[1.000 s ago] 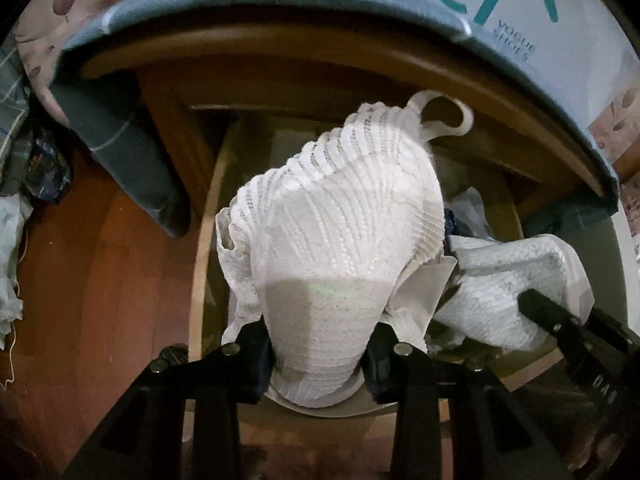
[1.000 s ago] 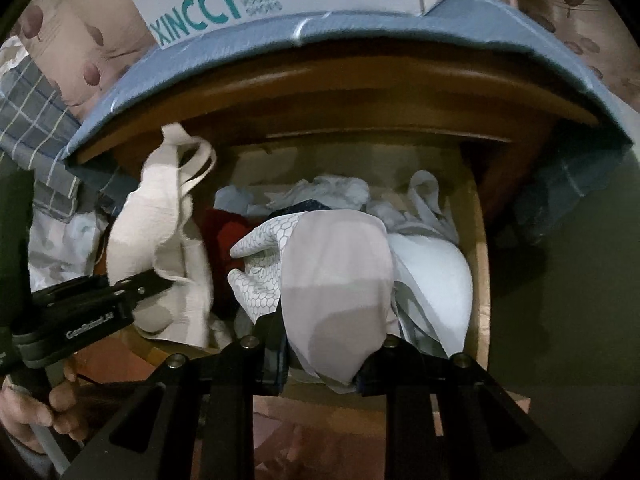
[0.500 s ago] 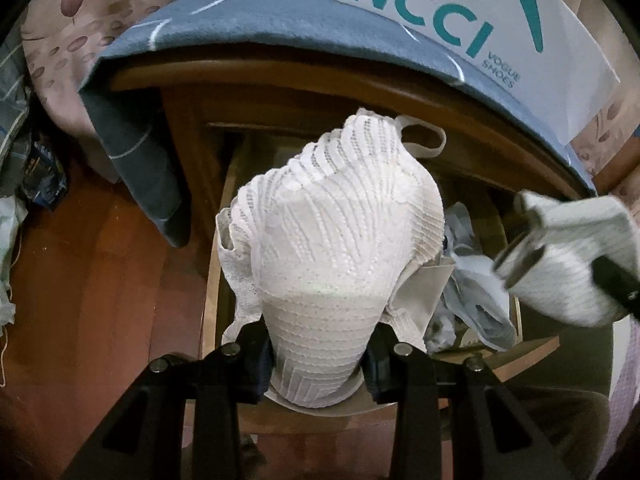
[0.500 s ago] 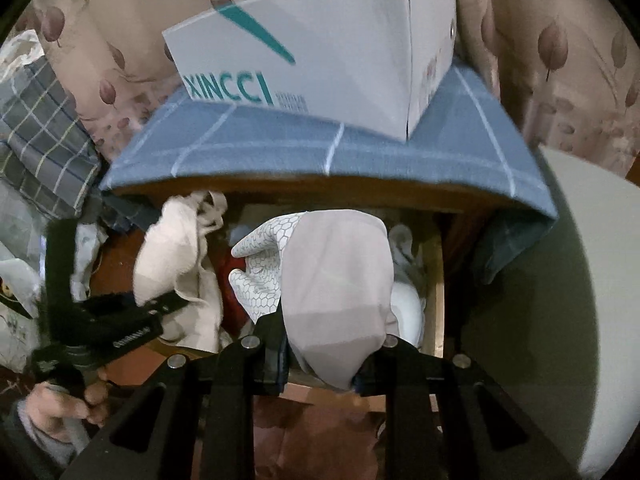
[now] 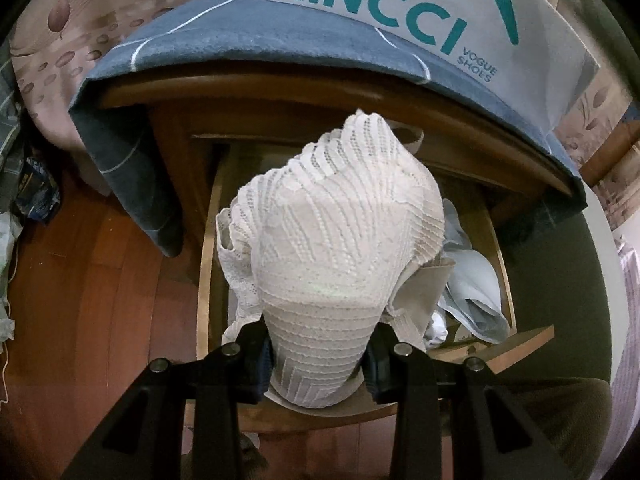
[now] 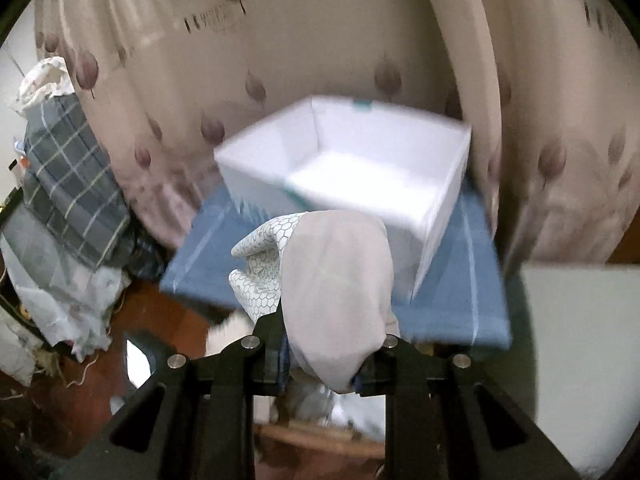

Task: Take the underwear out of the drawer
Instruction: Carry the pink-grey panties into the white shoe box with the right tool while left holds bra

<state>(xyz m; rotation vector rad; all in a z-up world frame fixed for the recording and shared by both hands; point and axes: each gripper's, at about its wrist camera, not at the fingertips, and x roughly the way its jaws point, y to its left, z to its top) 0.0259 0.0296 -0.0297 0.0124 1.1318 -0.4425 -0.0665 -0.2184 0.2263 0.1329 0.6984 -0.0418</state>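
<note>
Holding a garment in each of your grippers above the open drawer.

Around you, largest first: leaf-print curtain, blue cloth draped over the cabinet top, open white XINCCI shoe box on it, blue-grey clothes left in the drawer. Your left gripper pinches white lace underwear over the drawer; your right gripper clamps pale underwear before the box.

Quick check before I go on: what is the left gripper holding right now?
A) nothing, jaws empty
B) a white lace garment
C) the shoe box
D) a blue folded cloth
B: the left gripper has its jaws pressed on a white lace garment, bunched above the open drawer.
</note>
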